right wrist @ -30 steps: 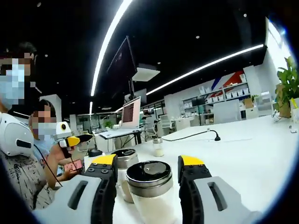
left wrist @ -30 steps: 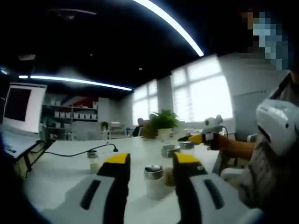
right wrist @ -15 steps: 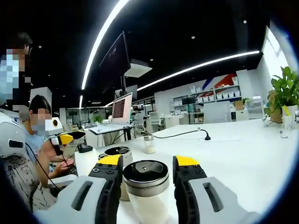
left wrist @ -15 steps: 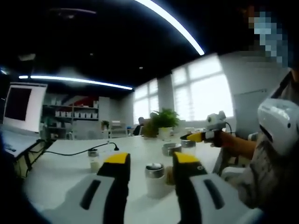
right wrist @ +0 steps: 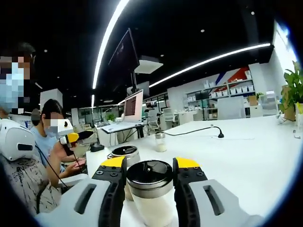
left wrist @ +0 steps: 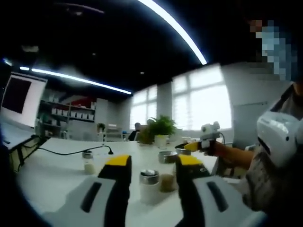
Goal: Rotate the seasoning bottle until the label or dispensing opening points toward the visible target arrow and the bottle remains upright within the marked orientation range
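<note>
Right claw [right wrist: 149, 172]: my two yellow-tipped jaws stand narrowly apart, one on each side of the seasoning bottle [right wrist: 150, 189]. Both jaw faces sit against or just beside its dark metal cap; I judge them pressed to it, gripping the bottle at the cap and shoulder. The bottle is upright on the white table [right wrist: 246, 151], its clear body holding a pale powder. Neither a label nor a dispensing opening can be made out on it, and I cannot tell which way it faces.

A second jar [right wrist: 124, 153] with a metal lid stands just behind the bottle, to the left of it. A small jar [right wrist: 161, 142] stands farther off, near a black cable [right wrist: 199, 130].

Left claw [left wrist: 151, 163]: my jaws are parted wide and hold nothing. A small metal-capped jar [left wrist: 149, 185] stands upright on the table [left wrist: 52, 170] beyond the tips, between them in the view but apart from both. A darker jar [left wrist: 166, 181] sits just right of it. Further back on the right my other claw [left wrist: 193, 146] appears, close to two metal-lidded jars [left wrist: 168, 156]. A potted plant [left wrist: 161, 128] stands at the far side.
</note>
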Available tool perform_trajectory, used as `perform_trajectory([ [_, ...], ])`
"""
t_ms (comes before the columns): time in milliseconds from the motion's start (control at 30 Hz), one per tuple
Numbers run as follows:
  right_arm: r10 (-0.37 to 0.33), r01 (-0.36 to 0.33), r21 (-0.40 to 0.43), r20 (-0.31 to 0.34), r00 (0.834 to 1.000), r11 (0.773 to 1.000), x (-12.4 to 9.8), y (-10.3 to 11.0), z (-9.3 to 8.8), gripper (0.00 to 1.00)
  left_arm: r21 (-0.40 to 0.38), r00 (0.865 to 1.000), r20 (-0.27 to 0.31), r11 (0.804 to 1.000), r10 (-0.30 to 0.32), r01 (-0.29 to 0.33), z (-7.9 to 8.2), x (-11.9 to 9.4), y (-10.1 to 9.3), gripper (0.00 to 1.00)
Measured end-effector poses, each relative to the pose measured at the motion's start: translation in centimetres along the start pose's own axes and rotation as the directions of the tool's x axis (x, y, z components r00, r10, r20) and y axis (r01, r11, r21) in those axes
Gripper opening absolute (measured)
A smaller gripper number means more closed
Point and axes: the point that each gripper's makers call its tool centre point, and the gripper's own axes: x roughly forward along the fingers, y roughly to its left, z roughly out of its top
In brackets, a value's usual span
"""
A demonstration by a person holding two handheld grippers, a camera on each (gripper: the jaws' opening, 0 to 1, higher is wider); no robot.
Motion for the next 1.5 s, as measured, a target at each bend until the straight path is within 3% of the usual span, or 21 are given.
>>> perform_trajectory([
  [167, 0.058, -0.058, -0.003, -0.027, 0.998, 0.998, 0.1, 0.2, -0.1, 0.38, 0.001, 1.000, -0.007, 1.000, -0.004, 0.004, -0.2, 0.1, 0.0, 0.39],
  [300, 0.150, -0.150, 0.008, -0.057, 0.987, 0.989, 0.3, 0.6, -0.2, 0.38, -0.004, 1.000, -0.006, 1.000, -0.008, 0.008, -0.2, 0.2, 0.1, 0.38],
  [433, 0.184, -0.185, 0.001, -0.089, 0.979, 0.983, 0.5, 0.9, -0.3, 0.38, -0.020, 0.999, -0.001, 0.999, -0.037, 0.037, -0.2, 0.2, -0.4, 0.37],
  [633, 0.303, -0.297, 0.077, -0.086, 0.949, 0.952, 0.6, 1.4, -0.5, 0.38, -0.024, 0.999, -0.005, 0.999, -0.048, 0.048, -0.4, 0.5, -0.7, 0.38],
  [900, 0.392, -0.386, 0.078, -0.072, 0.917, 0.919, 0.4, 1.7, -0.5, 0.38, -0.018, 0.999, -0.004, 0.999, -0.035, 0.035, -0.3, 0.4, -0.5, 0.37],
  [1067, 0.443, -0.437, 0.084, -0.078, 0.893, 0.895, 0.6, 2.1, -0.5, 0.38, -0.039, 0.997, 0.030, 0.996, -0.074, 0.076, 0.5, 0.3, -1.5, 0.36],
  [1333, 0.514, -0.507, 0.093, -0.074, 0.855, 0.857, 0.4, 2.2, -0.5, 0.38, -0.028, 0.995, 0.012, 0.995, -0.096, 0.097, 0.1, 0.7, -2.0, 0.37],
  [1467, 0.513, -0.508, 0.082, -0.060, 0.856, 0.857, 0.3, 2.5, -0.5, 0.40, -0.019, 0.996, 0.005, 0.995, -0.093, 0.093, 0.0, 0.8, -2.0, 0.37],
  [1500, 0.477, -0.474, 0.056, -0.047, 0.878, 0.879, 0.4, 2.0, -0.2, 0.42, -0.017, 0.996, 0.003, 0.996, -0.089, 0.089, 0.0, 0.7, -1.9, 0.37],
])
